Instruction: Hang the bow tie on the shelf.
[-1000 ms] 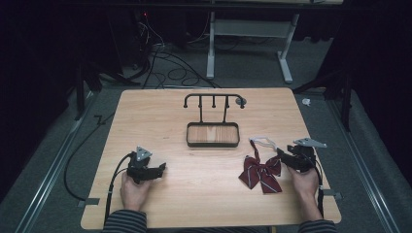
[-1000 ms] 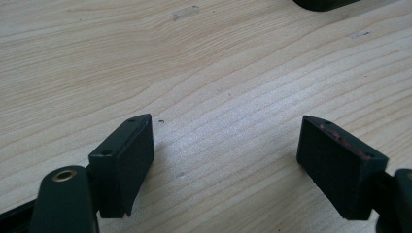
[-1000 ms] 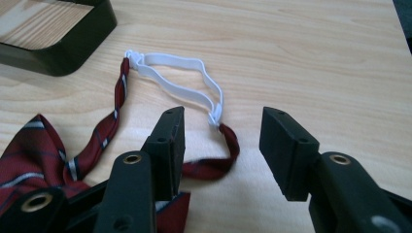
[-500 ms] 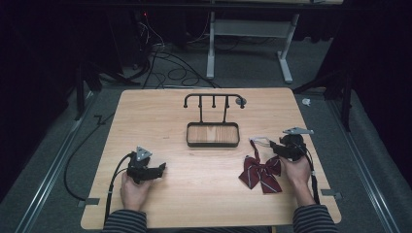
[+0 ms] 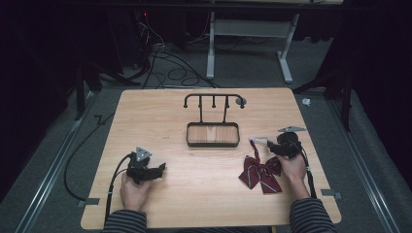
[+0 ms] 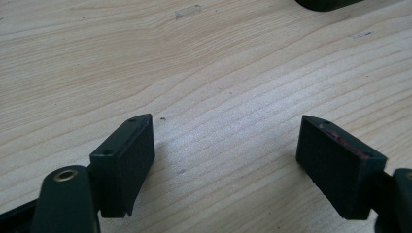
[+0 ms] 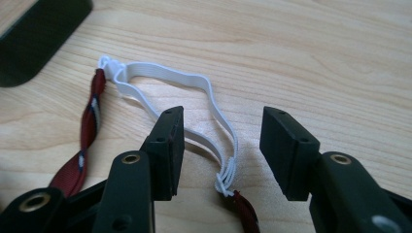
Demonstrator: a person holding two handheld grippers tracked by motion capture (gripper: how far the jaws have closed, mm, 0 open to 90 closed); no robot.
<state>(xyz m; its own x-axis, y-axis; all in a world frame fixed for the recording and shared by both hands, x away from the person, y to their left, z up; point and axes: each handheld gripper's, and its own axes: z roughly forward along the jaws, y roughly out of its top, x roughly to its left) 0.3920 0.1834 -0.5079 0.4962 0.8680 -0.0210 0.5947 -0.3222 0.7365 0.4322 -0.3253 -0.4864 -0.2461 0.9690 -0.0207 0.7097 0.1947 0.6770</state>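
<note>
Bow tie (image 5: 261,173) is what the work is about: a dark red one with pale stripes, laid flat on the wooden table (image 5: 194,204) near the person's right hand (image 5: 294,170). A white elastic strap (image 7: 194,104) is joined to its red band, and the strap is seen lying in a loop on the wood. The right gripper (image 7: 221,148) is held low over that loop. Its jaws are spread wide (they have just been opening a little more), and the near end of the strap is seen between them, but it is not pinched. No pad is pressed on it.

The left gripper (image 6: 226,160) is held in the left hand (image 5: 132,191) at the other side of the table, well apart from the bow tie. Its jaws are spread wide too, and bare wood is seen between them.

A small black tray (image 5: 188,137) with a wooden floor is placed near the middle of the table, and a black rack (image 5: 214,99) with hooks is stood up just behind it.
</note>
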